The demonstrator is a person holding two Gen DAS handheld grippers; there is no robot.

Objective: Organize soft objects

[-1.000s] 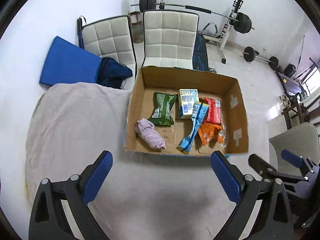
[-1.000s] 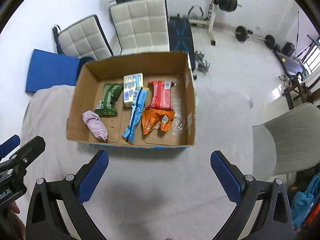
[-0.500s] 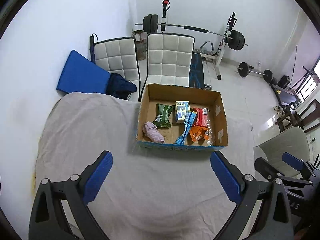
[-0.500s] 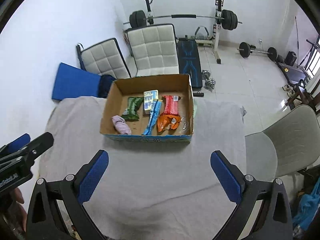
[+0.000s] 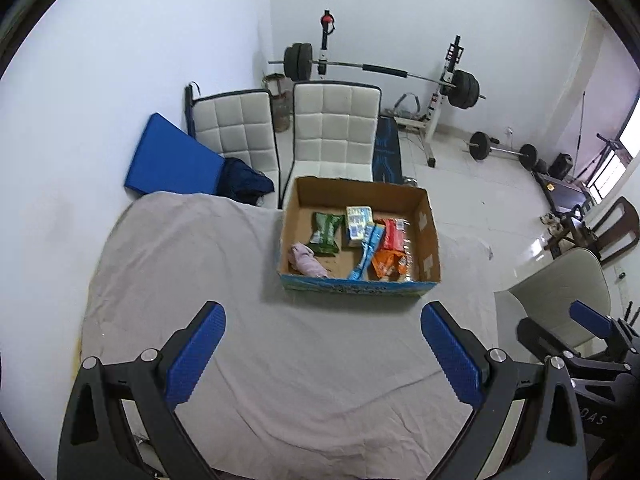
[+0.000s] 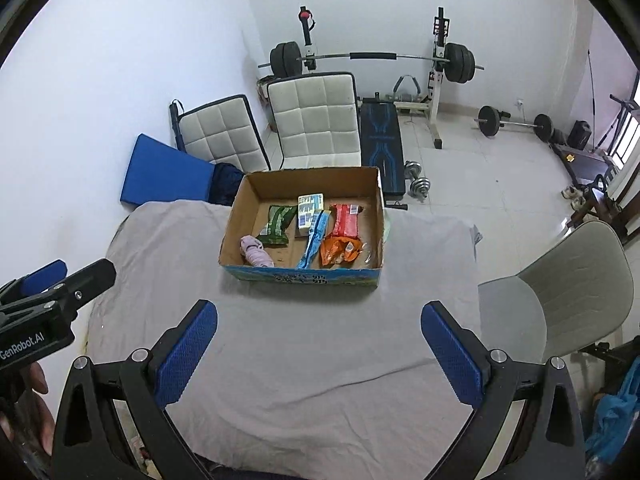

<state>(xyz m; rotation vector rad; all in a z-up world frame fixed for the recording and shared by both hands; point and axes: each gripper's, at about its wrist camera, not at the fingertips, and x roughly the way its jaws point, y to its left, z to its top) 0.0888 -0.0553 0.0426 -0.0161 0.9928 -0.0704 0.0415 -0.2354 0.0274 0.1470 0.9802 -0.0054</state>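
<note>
An open cardboard box [image 5: 428, 236] [image 6: 234, 224] stands on the far side of a table under a grey cloth [image 5: 200, 264] [image 6: 168, 248]. In it lie a rolled pink cloth [image 5: 306, 263] [image 6: 256, 254], a green packet [image 5: 327, 229] [image 6: 278, 220], a small carton [image 5: 358, 220] [image 6: 309, 209], a long blue packet [image 5: 366, 254] [image 6: 314, 238], a red packet [image 5: 394, 234] [image 6: 345, 220] and an orange packet [image 5: 388, 264] [image 6: 338, 250]. My left gripper [image 5: 322, 350] and my right gripper [image 6: 318, 346] are both open and empty, held well back above the cloth's near side.
Two white padded chairs [image 5: 336, 132] [image 6: 314, 116] and a blue mat [image 5: 174, 162] stand behind the table. A beige chair [image 6: 560, 288] [image 5: 560, 288] is at the right. A barbell rack [image 6: 372, 58] and weights fill the back of the room.
Both grippers have pulled back and up from the box, so the box looks smaller and farther. Both stay open and empty. The items in the box have not moved.
</note>
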